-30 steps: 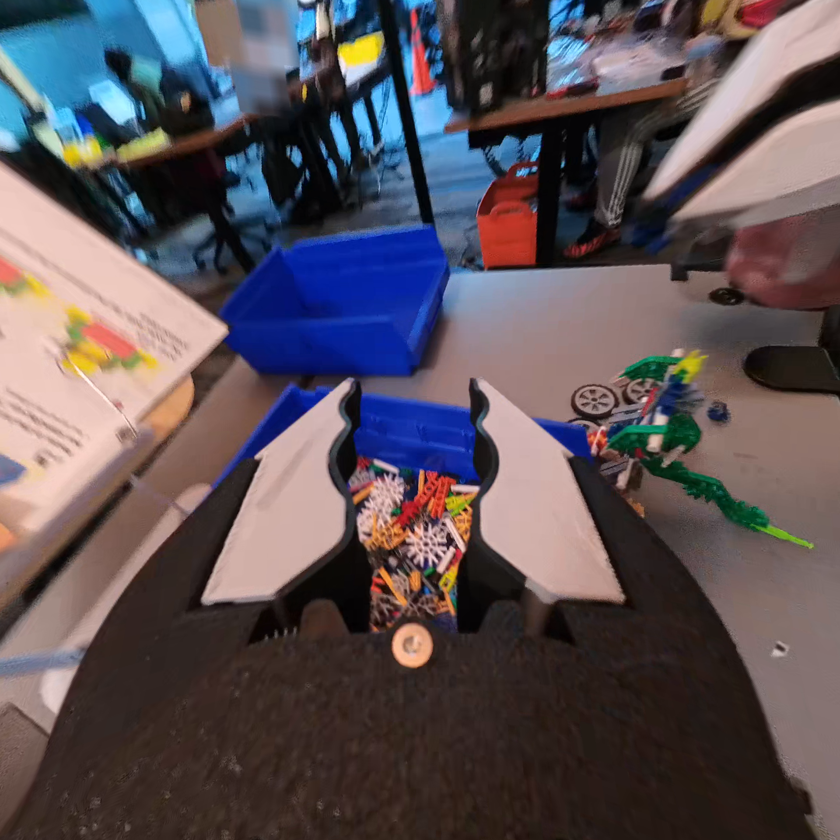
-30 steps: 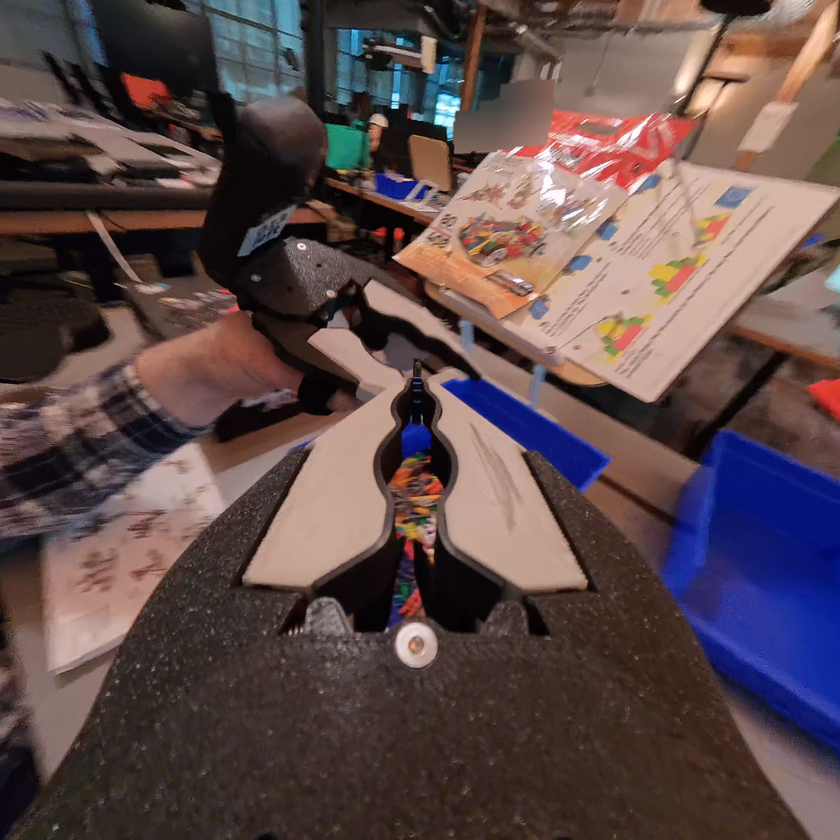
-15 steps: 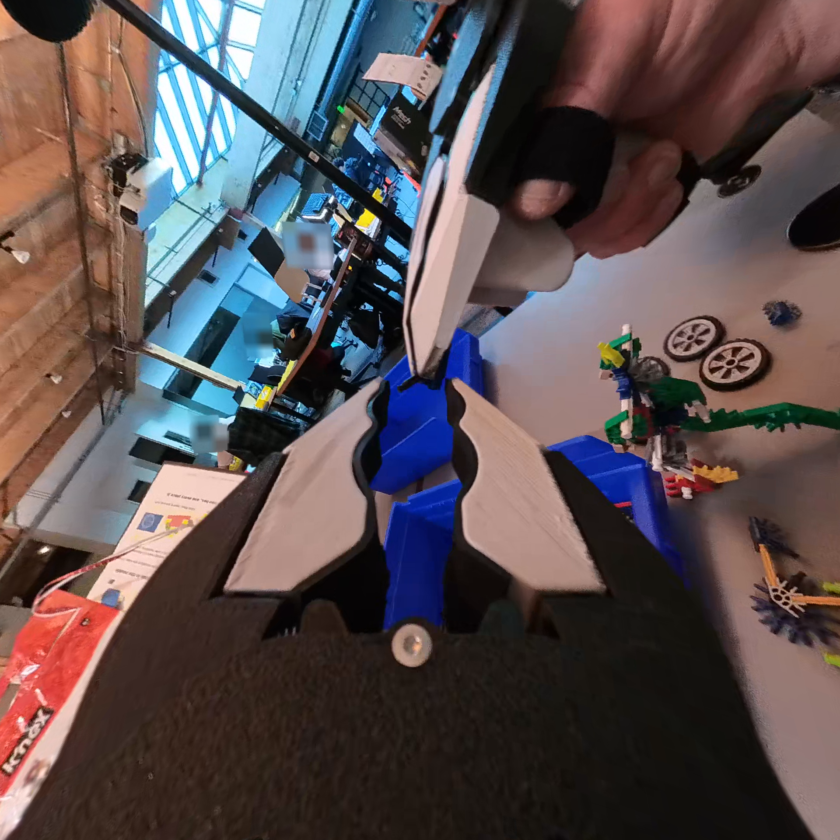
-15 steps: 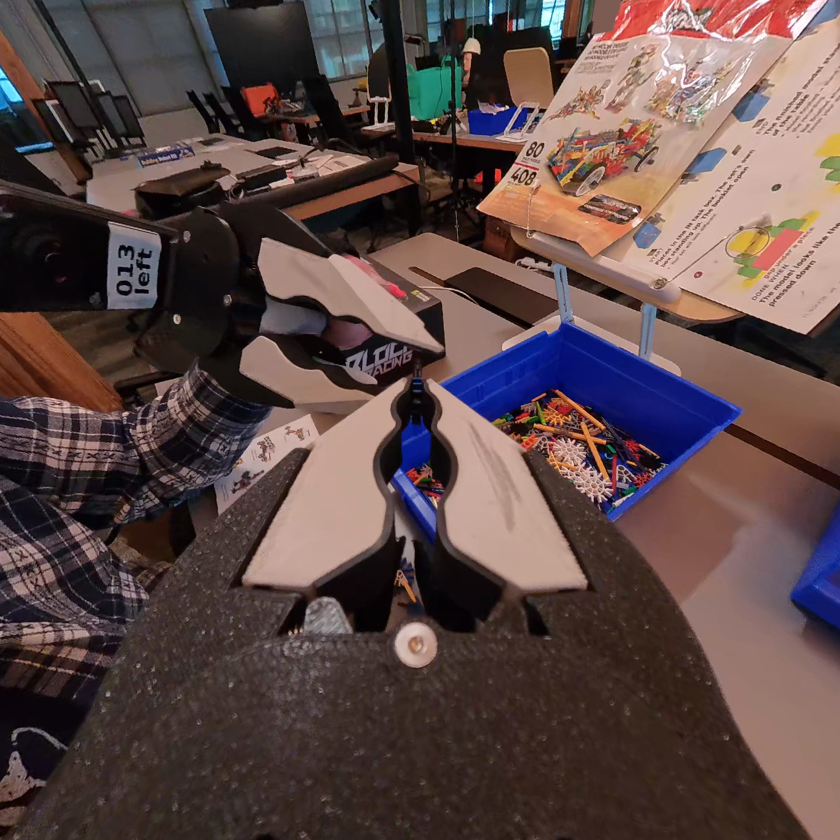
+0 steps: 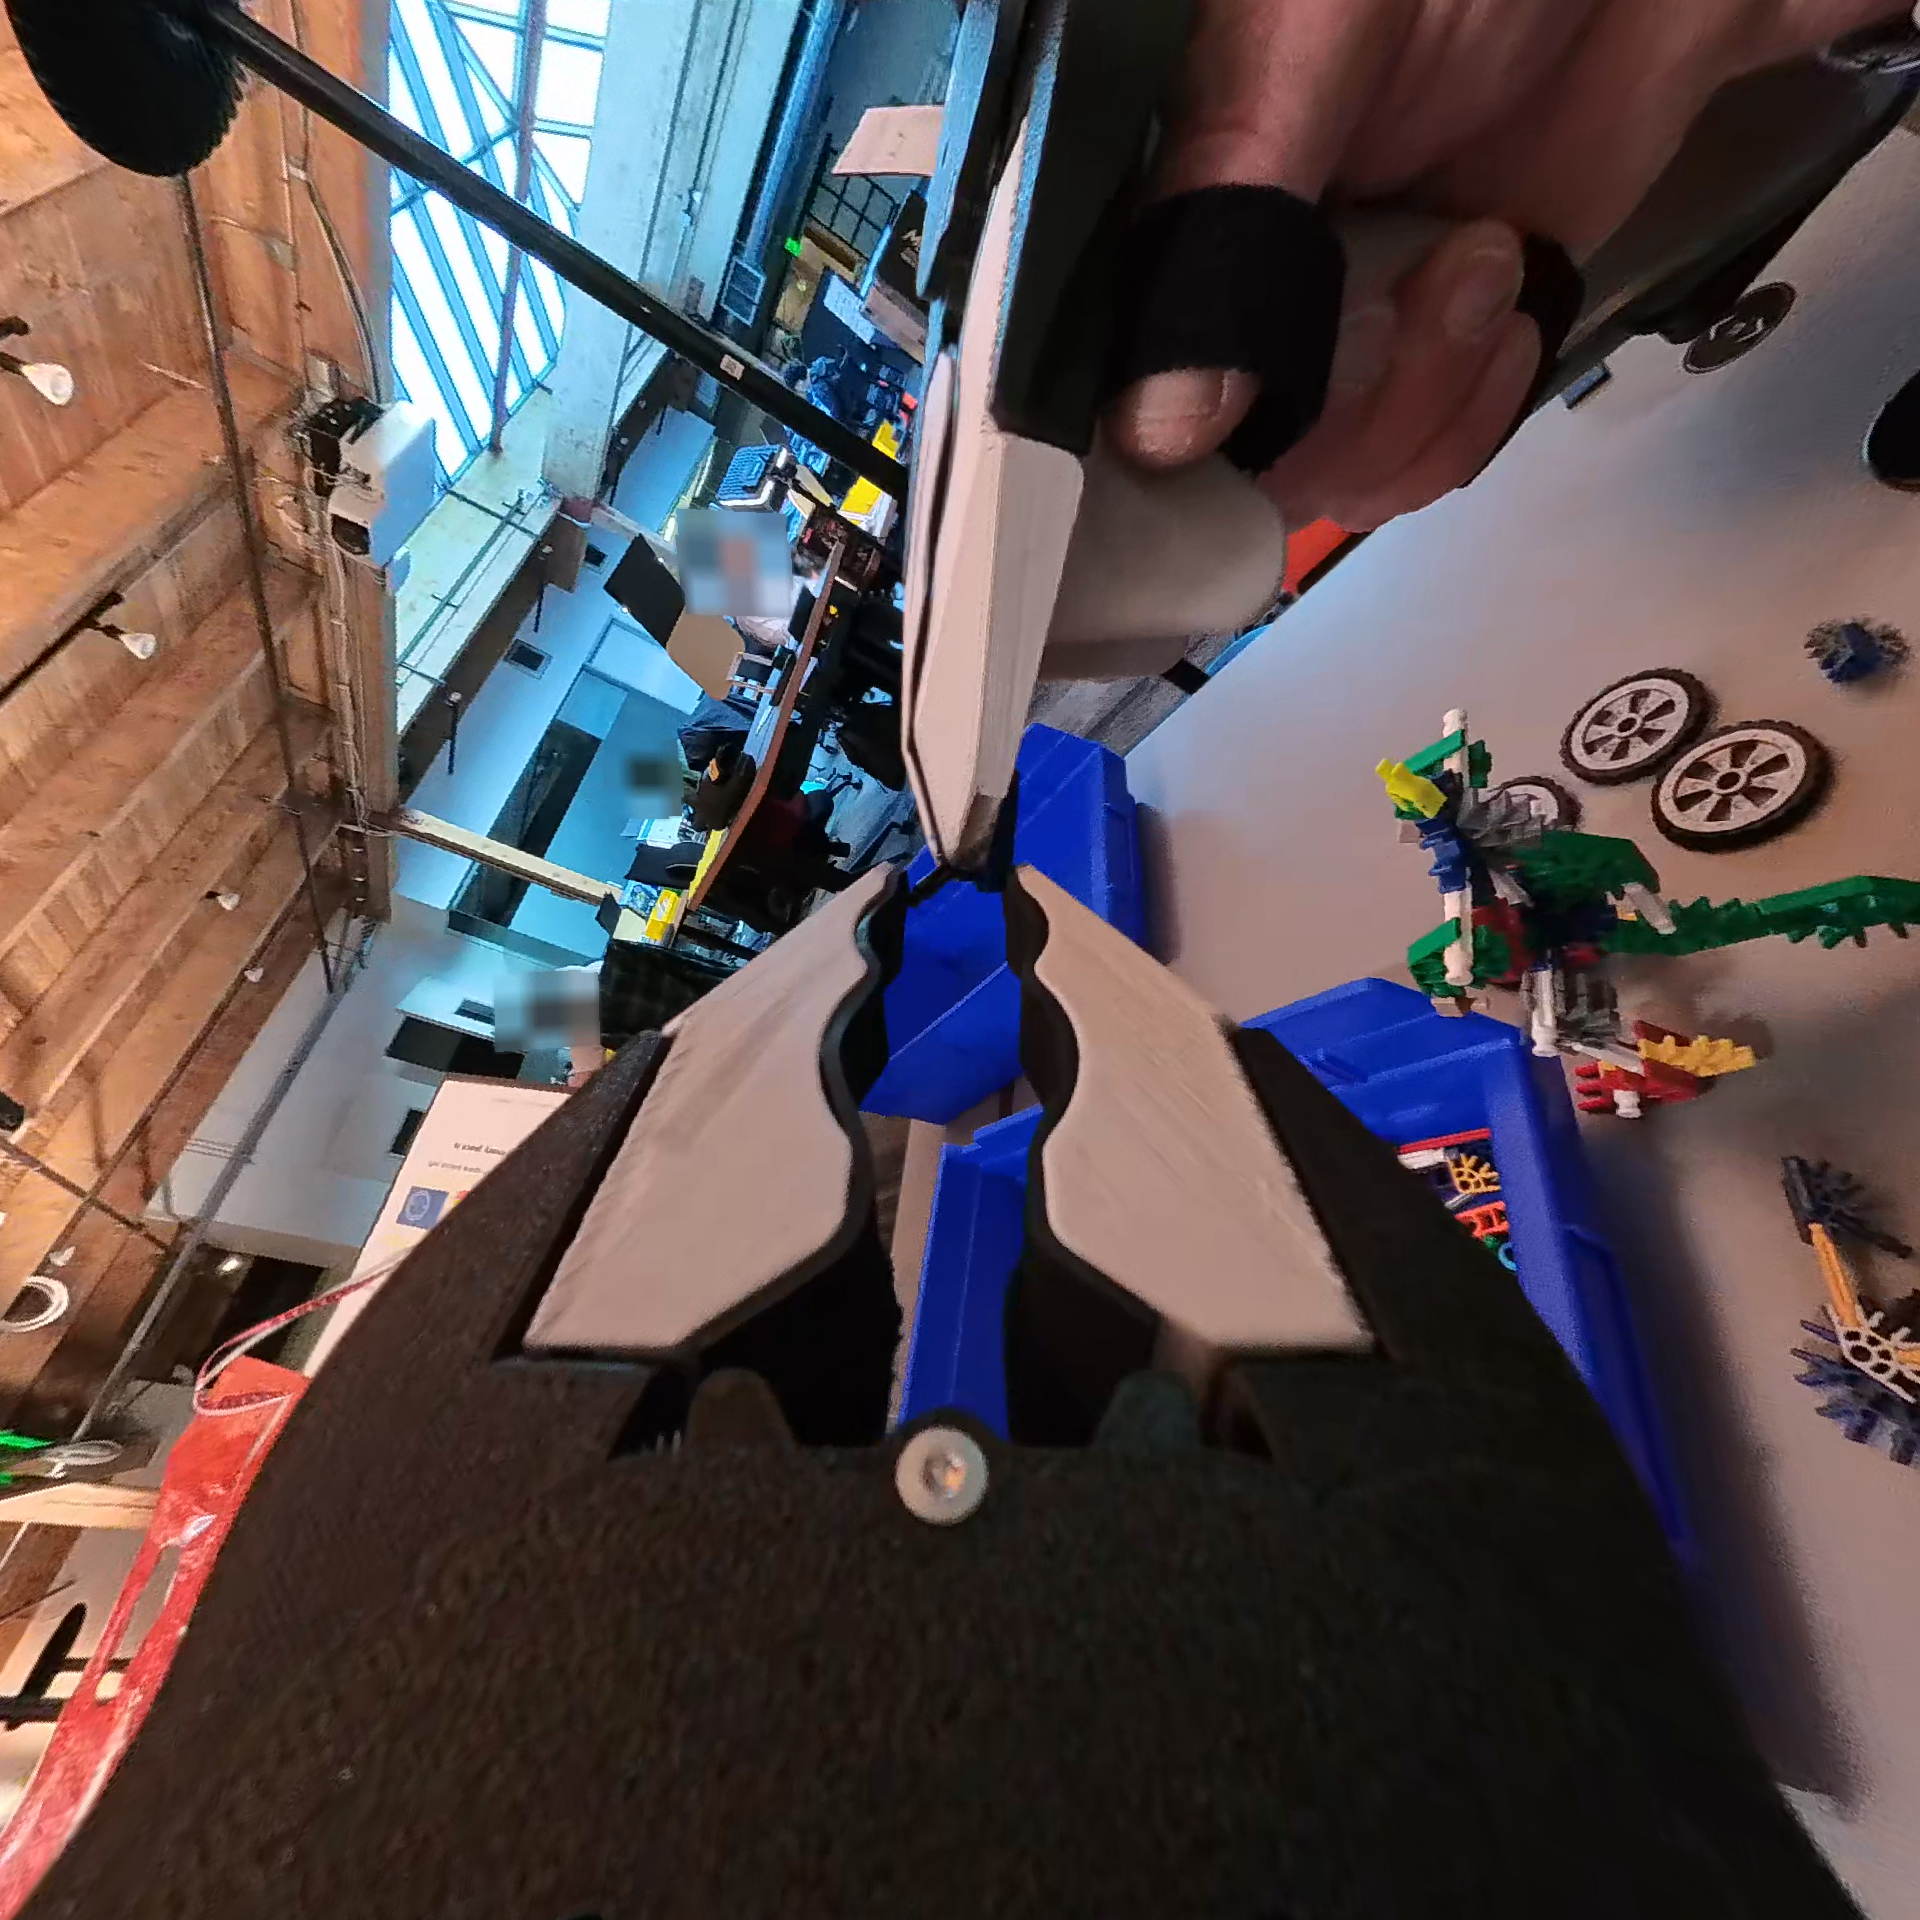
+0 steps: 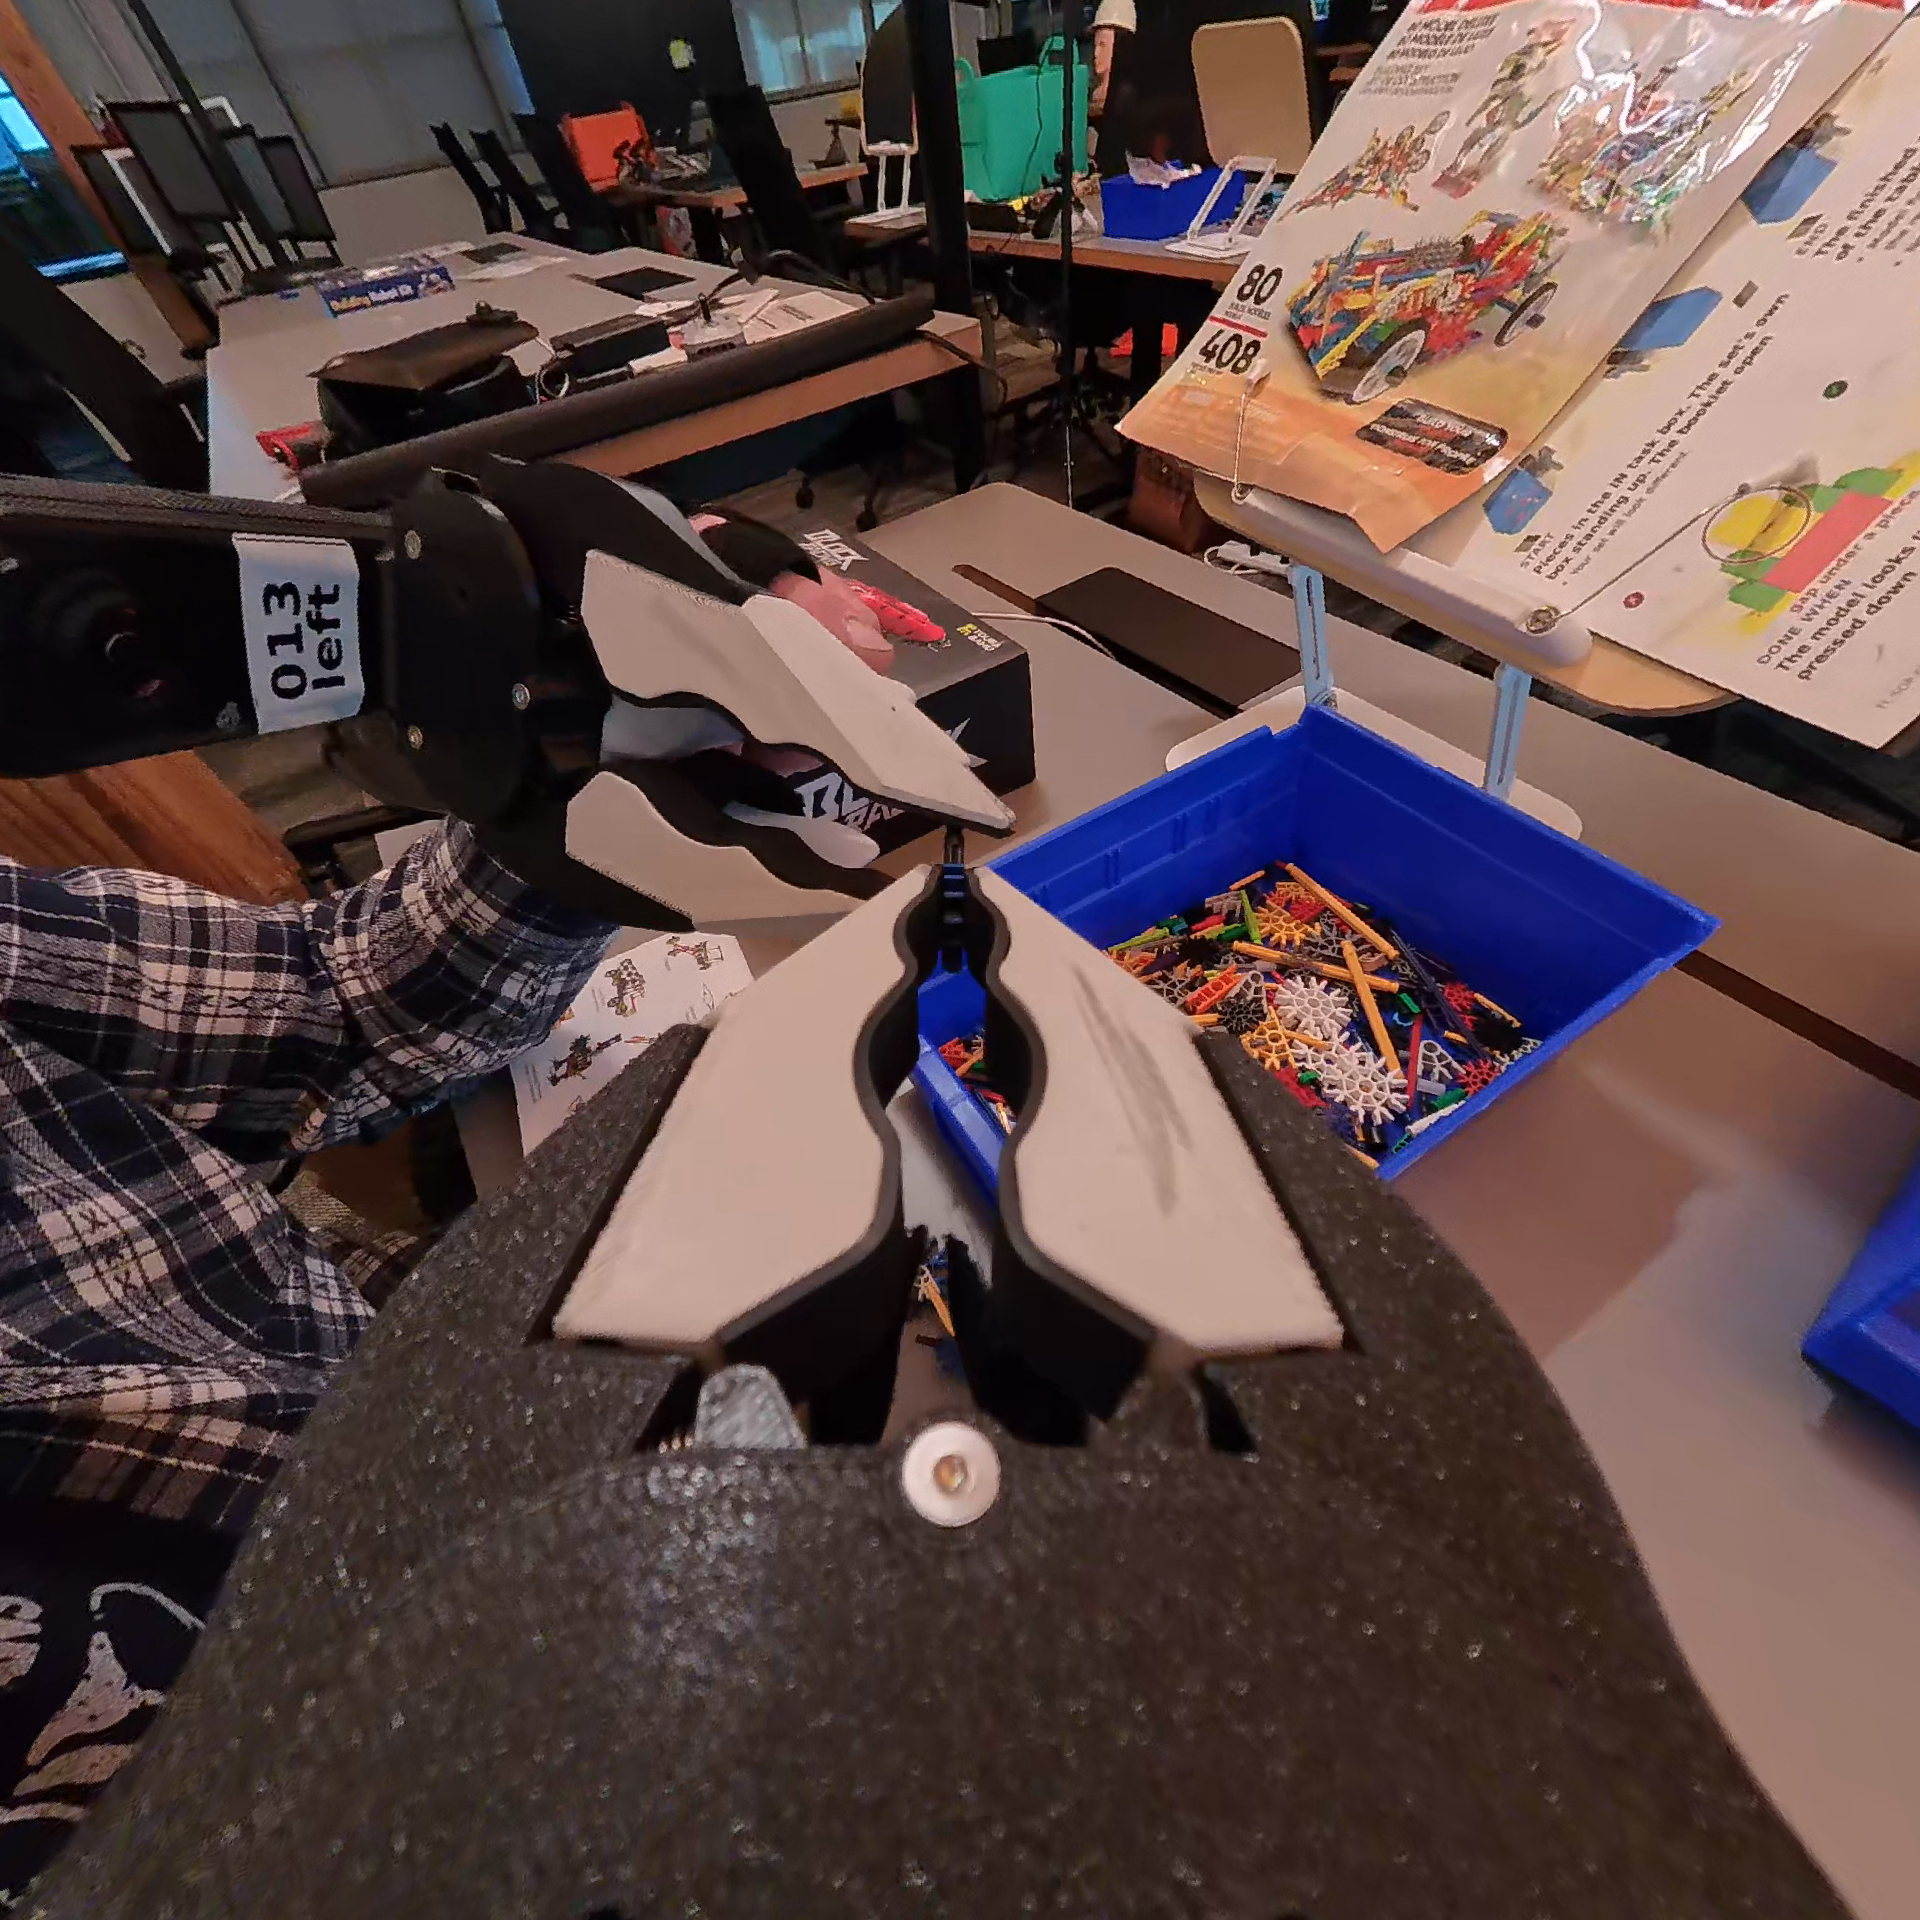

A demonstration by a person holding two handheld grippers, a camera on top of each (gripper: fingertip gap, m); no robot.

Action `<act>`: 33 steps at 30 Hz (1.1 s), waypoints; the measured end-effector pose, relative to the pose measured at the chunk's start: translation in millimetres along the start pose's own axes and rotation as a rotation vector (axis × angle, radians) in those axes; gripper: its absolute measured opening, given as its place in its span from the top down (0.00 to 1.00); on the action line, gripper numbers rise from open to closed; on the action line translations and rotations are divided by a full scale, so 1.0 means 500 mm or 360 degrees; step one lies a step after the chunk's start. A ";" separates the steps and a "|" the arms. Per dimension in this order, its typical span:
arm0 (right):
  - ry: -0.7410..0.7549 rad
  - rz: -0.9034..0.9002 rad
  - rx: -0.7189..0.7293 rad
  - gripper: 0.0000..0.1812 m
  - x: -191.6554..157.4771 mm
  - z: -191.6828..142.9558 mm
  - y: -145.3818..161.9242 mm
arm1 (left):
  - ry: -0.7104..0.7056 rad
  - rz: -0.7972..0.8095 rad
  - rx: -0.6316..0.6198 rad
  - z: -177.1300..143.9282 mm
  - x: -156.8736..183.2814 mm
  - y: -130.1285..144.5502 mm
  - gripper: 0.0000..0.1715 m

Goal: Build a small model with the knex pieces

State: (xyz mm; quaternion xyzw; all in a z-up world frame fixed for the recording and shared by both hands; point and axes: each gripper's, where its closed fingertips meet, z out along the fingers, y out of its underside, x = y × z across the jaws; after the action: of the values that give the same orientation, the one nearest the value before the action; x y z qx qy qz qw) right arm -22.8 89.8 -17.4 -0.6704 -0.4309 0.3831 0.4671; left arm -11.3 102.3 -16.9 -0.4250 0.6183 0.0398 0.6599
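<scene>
My right gripper (image 6: 951, 902) is shut on a small dark blue piece (image 6: 951, 878) that sticks out a little past its tips. My left gripper (image 5: 954, 896) is open, empty and rolled onto its side. In the right wrist view the left gripper (image 6: 920, 857) comes in from the left, and its upper finger (image 6: 831, 717) ends right at the piece. In the left wrist view the right gripper (image 5: 961, 844) hangs from above in a hand (image 5: 1403, 260), its tip just before my open jaws. Below stands a blue bin (image 6: 1382, 821) of mixed colourful building pieces, which also shows in the left wrist view (image 5: 1475, 1070).
A second blue bin (image 5: 1049, 821) stands farther off. A green model (image 5: 1538, 914), two loose wheels (image 5: 1735, 779) and small assemblies (image 5: 1860, 1340) lie on the grey table (image 5: 1299, 831). Instruction boards on a stand (image 6: 1558, 343), a black box (image 6: 935, 644) and a leaflet (image 6: 623, 1008) surround the bin. My left and right fingertips are right by each other.
My left gripper rose from over the bin, rolled sideways and met the right gripper's tip. The right gripper stayed shut on the piece and moved back from the bin; little change in the last half second.
</scene>
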 end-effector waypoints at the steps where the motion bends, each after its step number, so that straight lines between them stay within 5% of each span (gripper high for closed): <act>1: 0.0005 -0.0004 0.0003 0.99 0.000 -0.001 -0.001 | -0.0012 0.0008 0.0000 0.000 -0.001 -0.001 0.91; 12: 0.0164 -0.0087 0.0194 1.00 0.018 -0.008 -0.028 | -0.0180 -0.0117 -0.0010 0.015 -0.029 -0.002 0.92; 22: 0.0023 -0.0038 0.0382 0.99 0.006 -0.017 -0.047 | -0.0225 -0.0186 0.0100 0.008 -0.037 -0.018 0.93; 33: 0.0211 -0.0204 0.0348 1.00 0.021 0.000 -0.060 | -0.0280 -0.0294 0.0139 0.009 -0.049 0.006 1.00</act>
State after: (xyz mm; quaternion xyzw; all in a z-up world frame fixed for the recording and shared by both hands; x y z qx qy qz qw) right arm -26.0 105.6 10.2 -0.6106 -0.3966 0.3519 0.5883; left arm -15.0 118.6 2.0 -0.4458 0.5174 -0.0109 0.7304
